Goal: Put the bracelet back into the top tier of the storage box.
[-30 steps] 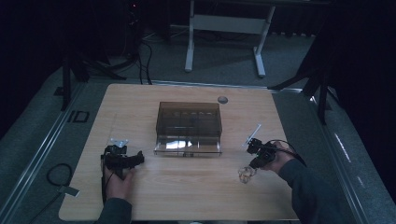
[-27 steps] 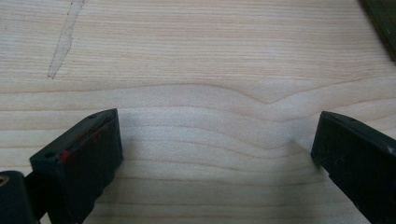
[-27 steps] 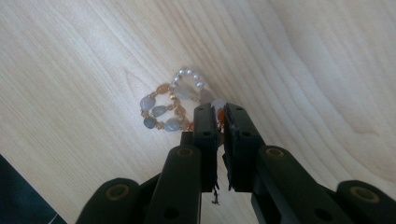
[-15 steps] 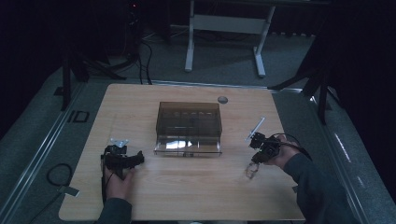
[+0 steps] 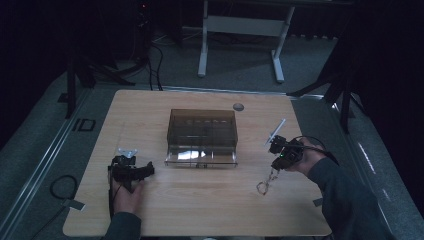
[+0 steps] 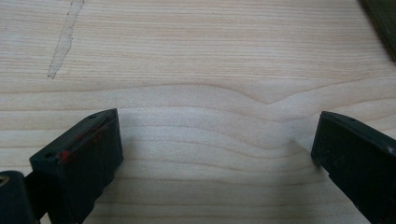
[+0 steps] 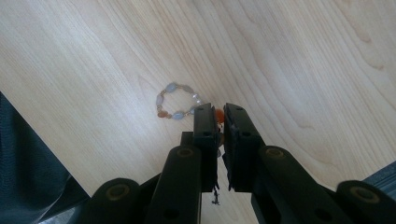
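You have the bead bracelet [image 7: 180, 100] pinched in your right gripper [image 7: 218, 114]: its fingers are nearly together, clamped on an orange bead at one end of the loop. The rest of the string hangs below them, and from above the bracelet [image 5: 266, 181] trails from the right gripper [image 5: 278, 161] down to the worktop [image 5: 200, 200], with its lower end touching or just clear of the wood; I cannot tell which. So the step in hand looks like the lift and carry, with the pick done.

The likely goal is the dark see-through box [image 5: 202, 137] at the middle of the worktop, well to the left of your right hand. For the next move, raise the bracelet until the loose end swings free of the wood, then carry it over the box wall high enough that the beads do not snag on the rim. Keep the squeeze firm, since the hold is on one bead alone.

Your left gripper [image 5: 131, 170] rests on the worktop near the front left, its fingers [image 6: 77, 158] wide apart with nothing between them.
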Demonstrator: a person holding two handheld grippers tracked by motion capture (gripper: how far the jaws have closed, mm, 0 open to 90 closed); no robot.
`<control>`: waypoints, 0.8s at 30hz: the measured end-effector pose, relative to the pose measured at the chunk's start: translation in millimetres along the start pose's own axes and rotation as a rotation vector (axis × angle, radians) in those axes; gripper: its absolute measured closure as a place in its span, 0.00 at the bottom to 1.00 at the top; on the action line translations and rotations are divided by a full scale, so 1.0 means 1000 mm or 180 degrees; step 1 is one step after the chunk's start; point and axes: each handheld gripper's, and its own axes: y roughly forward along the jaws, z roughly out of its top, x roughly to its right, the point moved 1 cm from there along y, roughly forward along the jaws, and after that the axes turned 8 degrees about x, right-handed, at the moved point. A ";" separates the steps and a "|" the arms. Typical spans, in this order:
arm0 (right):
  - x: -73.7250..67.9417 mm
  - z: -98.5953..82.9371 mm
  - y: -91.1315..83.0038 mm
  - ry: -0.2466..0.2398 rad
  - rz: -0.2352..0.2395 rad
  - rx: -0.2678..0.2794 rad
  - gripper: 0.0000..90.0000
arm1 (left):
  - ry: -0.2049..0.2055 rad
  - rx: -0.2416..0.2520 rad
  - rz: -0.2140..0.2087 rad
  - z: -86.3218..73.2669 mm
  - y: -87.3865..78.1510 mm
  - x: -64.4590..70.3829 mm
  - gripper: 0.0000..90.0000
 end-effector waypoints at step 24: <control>-0.003 0.014 -0.026 -0.0176 0.0019 -0.0048 0.93 | 0.0009 -0.0011 -0.0004 0.000 0.000 0.000 0.02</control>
